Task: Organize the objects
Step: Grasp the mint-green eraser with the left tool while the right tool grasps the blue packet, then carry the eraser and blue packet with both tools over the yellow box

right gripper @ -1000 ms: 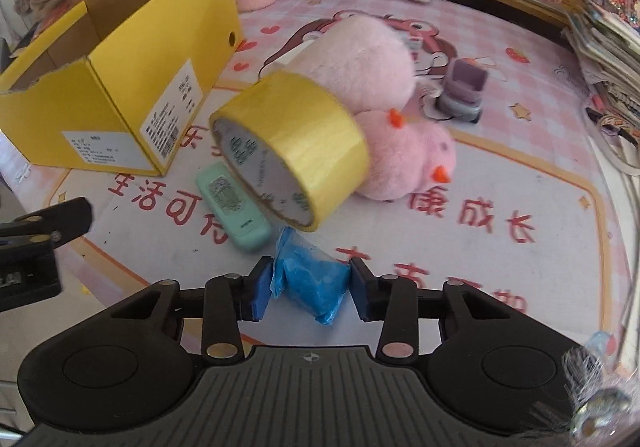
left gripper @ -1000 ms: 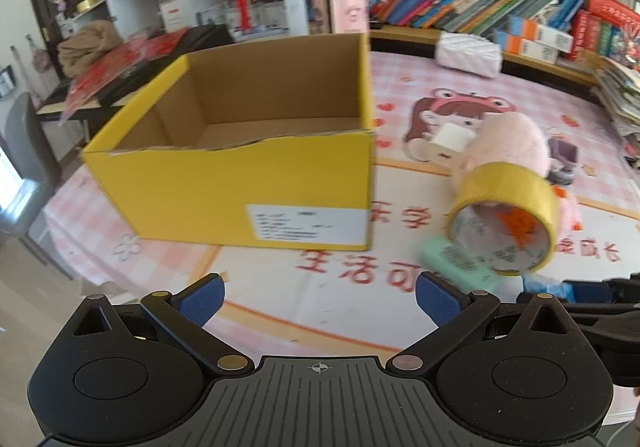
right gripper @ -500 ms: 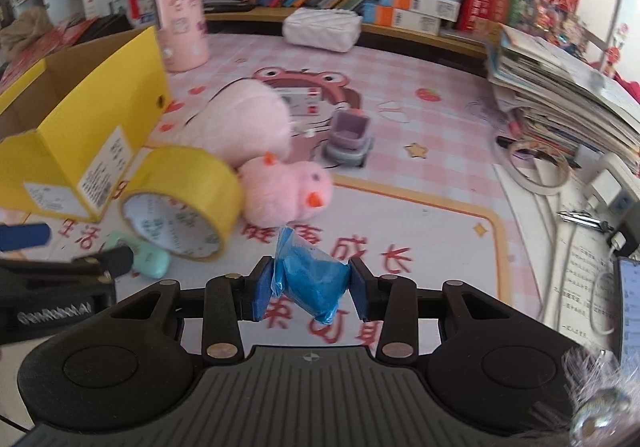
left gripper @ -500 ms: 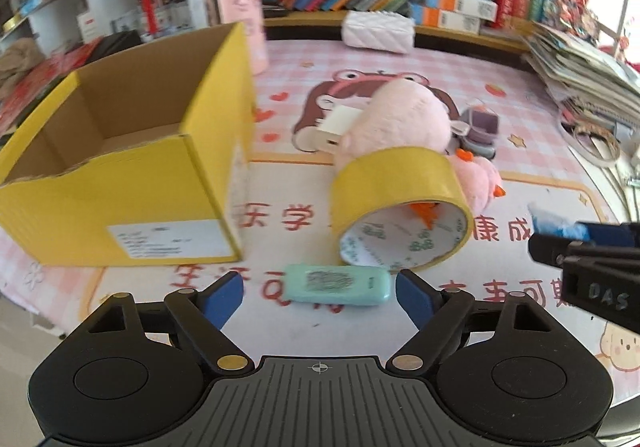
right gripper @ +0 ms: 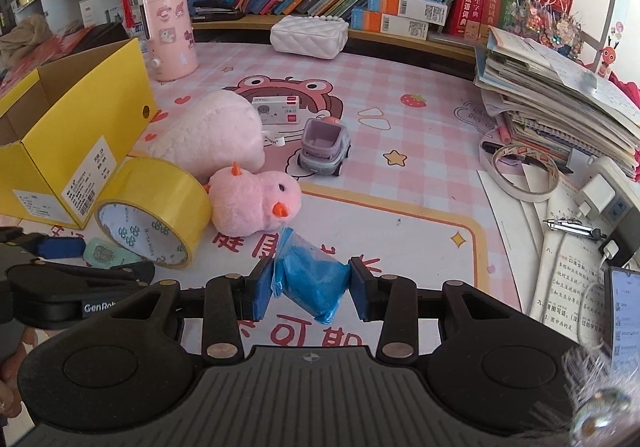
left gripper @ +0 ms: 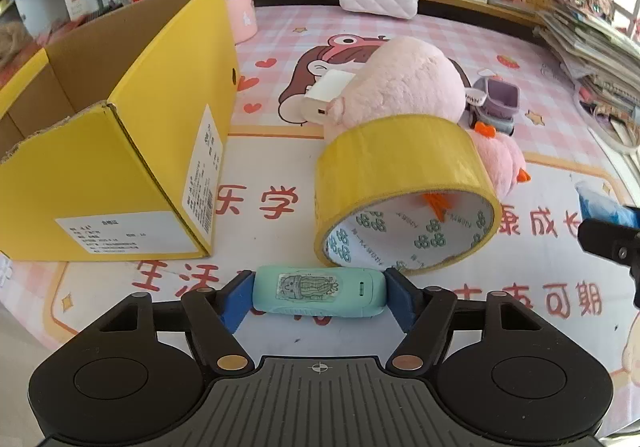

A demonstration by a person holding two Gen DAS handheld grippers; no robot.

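Closing around the mint-green case (left gripper: 318,290), your left gripper (left gripper: 318,297) had its blue pads at both short ends, and from that view I could not tell whether they pressed yet. The case lay flat on the mat at 6 o'clock in the left view, with the yellow box (left gripper: 120,151) at 9 o'clock and the yellow tape roll (left gripper: 400,183) just behind it toward 1 o'clock. It looked like hard, smooth plastic, light and rigid, so the end-to-end hold seemed sound, though I judged the rounded ends could slip under a weak squeeze. Further right, the pink plush chick (right gripper: 254,203) touched the roll. Your right gripper (right gripper: 310,289) was clamped on the blue bag (right gripper: 312,279), at 6 o'clock in its own view. That bag looked soft and crinkly, likely to sag, so a mid-body grip suited it.
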